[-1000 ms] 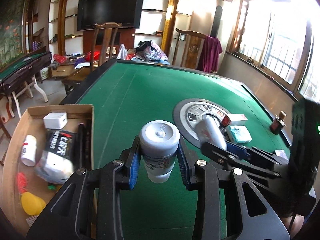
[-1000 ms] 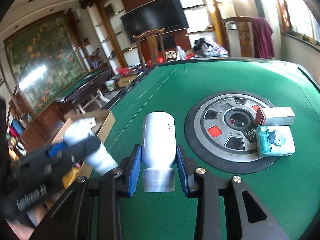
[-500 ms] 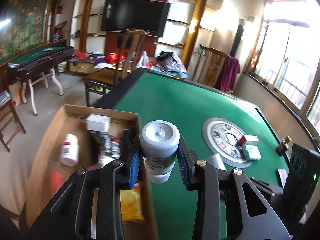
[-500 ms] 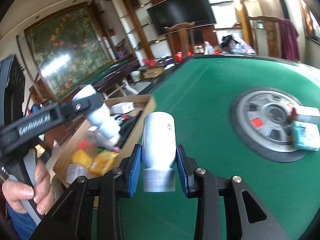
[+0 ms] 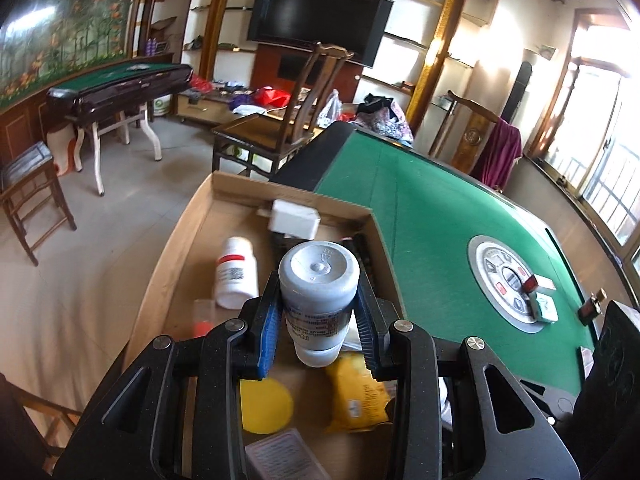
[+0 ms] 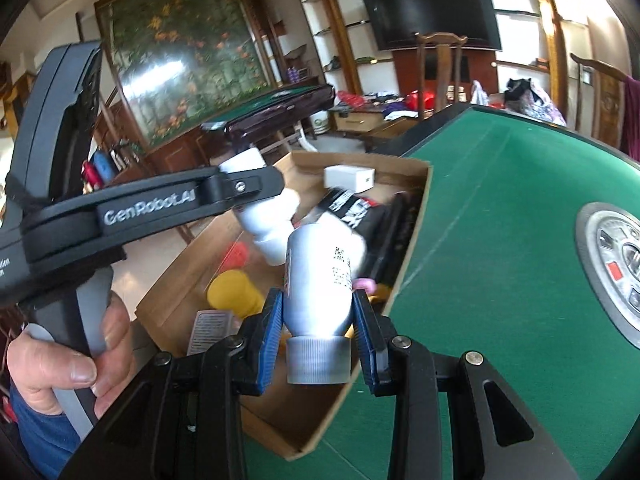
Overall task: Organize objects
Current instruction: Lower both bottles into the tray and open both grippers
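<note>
— Blue ribbed pads on the left gripper (image 5: 318, 334) — what do they pinch?

— A grey plastic bottle (image 5: 318, 292), round and smooth, with a printed label band. The jaws stand narrowly spread and press its sides; its moulded base faces the camera. It hangs above the cardboard box (image 5: 180, 264).

— And the right gripper (image 6: 318, 330)?

— Same narrow spread, clamped on a white bottle (image 6: 320, 280) just above its ridged screw cap (image 6: 318, 362). Small black print runs down the matte body. That bottle sits over the box's near edge, where the box meets the green felt table (image 6: 500, 240).

— So two bottles held, one per gripper. What lies in the box?

— A shallow tray of corrugated card. Inside, from the left wrist view: one white pill bottle (image 5: 236, 276) with a red band, lying on its side; one white rectangular box (image 5: 294, 220) at the far wall; one yellow round lid (image 5: 266, 402); one yellow crinkled packet (image 5: 356, 396). A black pouch (image 6: 352, 212) with white lettering shows from the right wrist view.

— Anything left on the table?

— On the round metal centre plate (image 5: 486, 276), two small cartons, one red-and-white (image 5: 538, 283), one teal (image 5: 545, 307). A small dark bottle (image 5: 592, 306) stands just beside the plate.

— Whose hand (image 6: 72, 356) is that?

— The person's left, wrapped around the left gripper's grey handle.
</note>
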Available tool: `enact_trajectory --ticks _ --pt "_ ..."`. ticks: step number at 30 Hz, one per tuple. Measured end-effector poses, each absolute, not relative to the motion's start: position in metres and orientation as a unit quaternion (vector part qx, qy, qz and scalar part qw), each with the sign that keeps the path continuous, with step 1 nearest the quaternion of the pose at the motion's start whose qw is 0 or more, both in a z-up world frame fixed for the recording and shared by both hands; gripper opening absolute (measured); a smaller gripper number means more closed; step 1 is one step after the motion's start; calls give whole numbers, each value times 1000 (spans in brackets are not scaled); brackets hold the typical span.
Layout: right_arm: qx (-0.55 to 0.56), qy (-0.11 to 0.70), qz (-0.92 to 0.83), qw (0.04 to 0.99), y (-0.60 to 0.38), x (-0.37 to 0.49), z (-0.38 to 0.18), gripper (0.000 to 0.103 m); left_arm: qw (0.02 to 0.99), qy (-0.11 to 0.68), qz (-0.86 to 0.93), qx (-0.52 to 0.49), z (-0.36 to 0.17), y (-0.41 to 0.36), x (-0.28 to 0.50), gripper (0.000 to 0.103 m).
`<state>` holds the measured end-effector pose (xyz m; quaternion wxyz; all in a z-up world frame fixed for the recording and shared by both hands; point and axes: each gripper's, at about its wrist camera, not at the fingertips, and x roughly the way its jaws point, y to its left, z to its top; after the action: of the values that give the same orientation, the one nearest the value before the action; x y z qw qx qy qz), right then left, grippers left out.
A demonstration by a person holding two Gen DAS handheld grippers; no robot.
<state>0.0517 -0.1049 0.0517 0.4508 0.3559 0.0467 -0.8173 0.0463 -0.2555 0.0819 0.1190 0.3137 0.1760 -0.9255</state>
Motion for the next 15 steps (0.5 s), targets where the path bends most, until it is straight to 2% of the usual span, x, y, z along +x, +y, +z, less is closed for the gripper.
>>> enact_trajectory --ticks 15 --pt "368 80 -814 443 -136 53 32 34 126 194 -915 331 57 -276 45 34"
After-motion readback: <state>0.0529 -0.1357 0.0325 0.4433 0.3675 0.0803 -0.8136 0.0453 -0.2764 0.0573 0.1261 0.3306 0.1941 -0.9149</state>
